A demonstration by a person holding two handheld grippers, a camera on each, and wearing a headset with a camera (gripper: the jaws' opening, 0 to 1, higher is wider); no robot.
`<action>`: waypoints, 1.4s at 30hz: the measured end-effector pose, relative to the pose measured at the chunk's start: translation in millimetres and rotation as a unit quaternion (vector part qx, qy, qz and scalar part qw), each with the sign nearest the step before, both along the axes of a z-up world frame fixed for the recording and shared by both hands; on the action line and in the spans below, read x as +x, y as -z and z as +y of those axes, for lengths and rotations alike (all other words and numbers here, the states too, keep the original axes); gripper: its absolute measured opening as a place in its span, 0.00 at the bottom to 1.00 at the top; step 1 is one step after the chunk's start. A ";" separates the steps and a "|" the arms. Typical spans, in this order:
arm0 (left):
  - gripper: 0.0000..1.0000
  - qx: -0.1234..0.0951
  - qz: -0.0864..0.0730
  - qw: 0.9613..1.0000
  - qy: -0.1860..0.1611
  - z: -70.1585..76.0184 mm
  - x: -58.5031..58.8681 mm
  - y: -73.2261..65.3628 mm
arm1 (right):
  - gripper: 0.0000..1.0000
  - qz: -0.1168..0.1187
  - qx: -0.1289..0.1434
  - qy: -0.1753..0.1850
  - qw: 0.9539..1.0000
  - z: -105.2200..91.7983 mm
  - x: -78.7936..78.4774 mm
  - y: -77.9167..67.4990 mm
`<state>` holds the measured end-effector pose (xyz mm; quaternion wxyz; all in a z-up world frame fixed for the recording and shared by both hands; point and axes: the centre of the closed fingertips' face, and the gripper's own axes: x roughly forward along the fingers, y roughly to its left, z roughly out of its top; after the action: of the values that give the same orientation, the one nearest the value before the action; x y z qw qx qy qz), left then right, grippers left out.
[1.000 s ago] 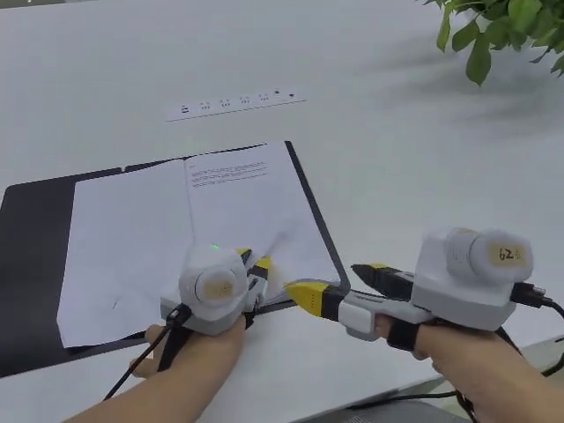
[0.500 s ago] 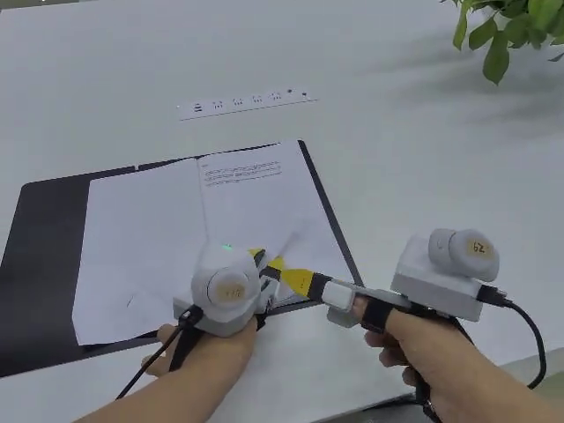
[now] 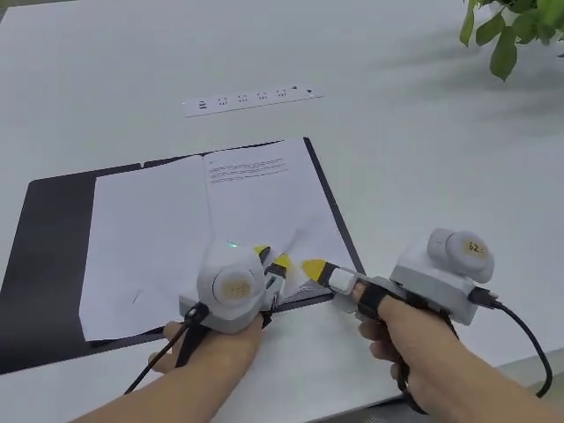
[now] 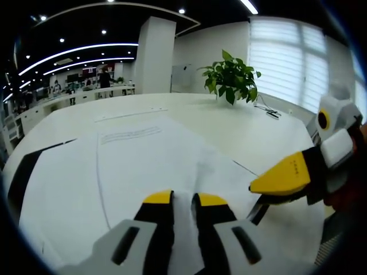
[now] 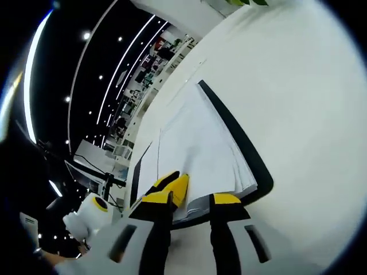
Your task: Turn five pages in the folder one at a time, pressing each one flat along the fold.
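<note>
Jaws, left gripper [image 3: 271, 259]. Head view. The yellow tips are drawn nearly together and rest low on the right-hand page [image 3: 260, 207] of the open folder [image 3: 53, 256], near its front edge. I cannot tell whether they nip a sheet. My right gripper [image 3: 317, 270] lies just beside them at the folder's near right corner. The folder lies flat on the white tabletop [image 3: 397, 150], with its fold [image 3: 210, 220] running away from me. A power strip [image 3: 251, 99] and a plant [image 3: 515, 31] stand well beyond.

Left gripper view. My left jaws show a thin slot with white paper in it. A soft ridge rises in the page [image 4: 198, 166] just ahead of them. The right gripper [image 4: 275, 186] enters from the right, close by.
- Hazard, by my judgement: a drag or squeeze here, rather than a lift, could set that ridge into a hard crease.
- Hazard: with the two grippers this near, one could knock the other and jolt the sheet.

Right gripper view. My right jaws are spread wide, and the folder's [image 5: 243, 146] front edge crosses the gap between them where the stacked sheets show. The left gripper [image 5: 172, 184] sits just past.
- Hazard: closing on that edge could take several sheets, or the black cover, and spoil the one-at-a-time count.
- Hazard: a thin sheet held at its corner could tear when swung over.
- Hazard: nothing weights the folder on the smooth tabletop, so it could slide under the pull and leave the fold pressed crooked.
</note>
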<state>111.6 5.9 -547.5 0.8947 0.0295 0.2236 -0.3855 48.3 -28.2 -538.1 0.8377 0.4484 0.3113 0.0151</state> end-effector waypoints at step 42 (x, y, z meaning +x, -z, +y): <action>0.44 -0.023 0.015 0.993 -0.111 210.0 -7.0 -85.8 | 0.00 -0.170 -0.106 -0.089 0.976 95.3 24.3 -109.0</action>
<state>104.7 215.9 -461.7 0.9288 -0.0218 0.2299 -0.2896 72.5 67.1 -429.2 0.9165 0.3186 0.2025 0.1328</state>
